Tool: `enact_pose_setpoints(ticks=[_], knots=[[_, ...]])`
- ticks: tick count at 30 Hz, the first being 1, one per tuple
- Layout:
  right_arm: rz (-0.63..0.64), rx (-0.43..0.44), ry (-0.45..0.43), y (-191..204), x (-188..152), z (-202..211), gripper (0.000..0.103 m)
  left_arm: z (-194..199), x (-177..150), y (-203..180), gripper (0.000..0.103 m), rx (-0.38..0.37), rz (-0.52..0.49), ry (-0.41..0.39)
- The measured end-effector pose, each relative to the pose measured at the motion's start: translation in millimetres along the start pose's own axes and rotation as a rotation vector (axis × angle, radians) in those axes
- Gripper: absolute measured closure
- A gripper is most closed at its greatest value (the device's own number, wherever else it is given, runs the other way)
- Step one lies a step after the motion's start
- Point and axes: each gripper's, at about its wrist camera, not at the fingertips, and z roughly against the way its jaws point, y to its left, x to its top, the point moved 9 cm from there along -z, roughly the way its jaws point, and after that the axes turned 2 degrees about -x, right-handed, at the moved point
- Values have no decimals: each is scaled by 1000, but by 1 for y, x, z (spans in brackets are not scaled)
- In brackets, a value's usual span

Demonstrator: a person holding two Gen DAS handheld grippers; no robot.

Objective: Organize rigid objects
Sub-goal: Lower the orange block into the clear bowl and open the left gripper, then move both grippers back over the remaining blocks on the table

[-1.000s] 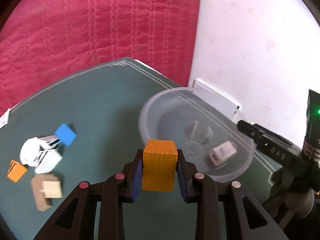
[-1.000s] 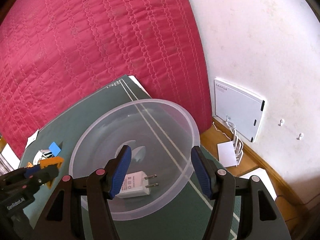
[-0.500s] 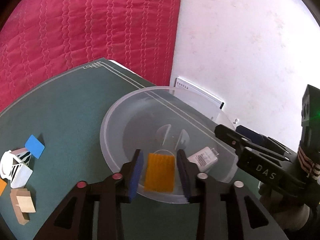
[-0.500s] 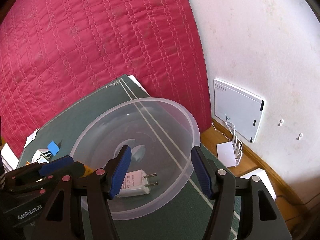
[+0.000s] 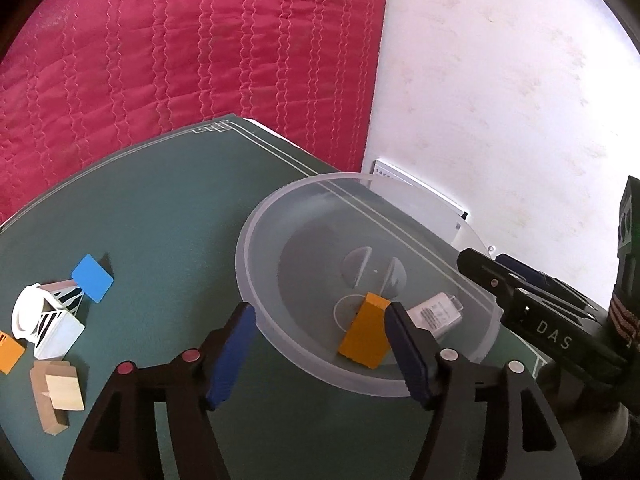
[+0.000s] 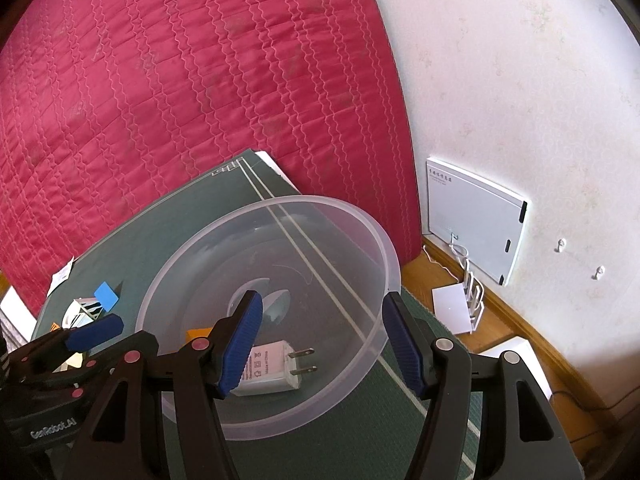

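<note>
Here the left gripper [image 5: 320, 350] lets the orange block [image 5: 365, 334] go into the clear bowl [image 5: 256, 240].

Its jaws are opening over the near rim, so the block (tilted, beside the right-hand pad, seemingly free of it) lands next to the white charger [image 5: 434, 314]: two things in the bowl. The right gripper [image 6: 322, 344] hangs partly open and empty above the bowl, probably waiting. On the green mat [image 5: 160, 208] I count one blue card [image 5: 93, 279], one white holder [image 5: 30, 314], one orange piece [image 5: 9, 352] and two wooden blocks [image 5: 58, 394], not yet sorted.
</note>
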Motion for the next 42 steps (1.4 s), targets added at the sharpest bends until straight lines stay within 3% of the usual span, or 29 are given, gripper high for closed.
enact_pose_setpoints(ticks=[2,10,19,23,26,30,42], knots=[[1,0,-1,0,0,0,39,2,0,1,21,5,5,-6],[24,2,-21,3,3,5,39,13,0,20,9,63,34,-50],[50,25,-22,16,2,8,39,17,-10,49,3,144,81,-33],[38,70,-15,22,-1,8,34,21,-14,61,2,170,108,-25],[46,105,-41,29,-1,15,33,27,-16,71,2,187,126,-27],[108,105,-102,40,1,23,25,34,-20,86,2,222,149,-19],[158,181,-36,73,-14,26,24,64,-38,135,2,307,244,-24]])
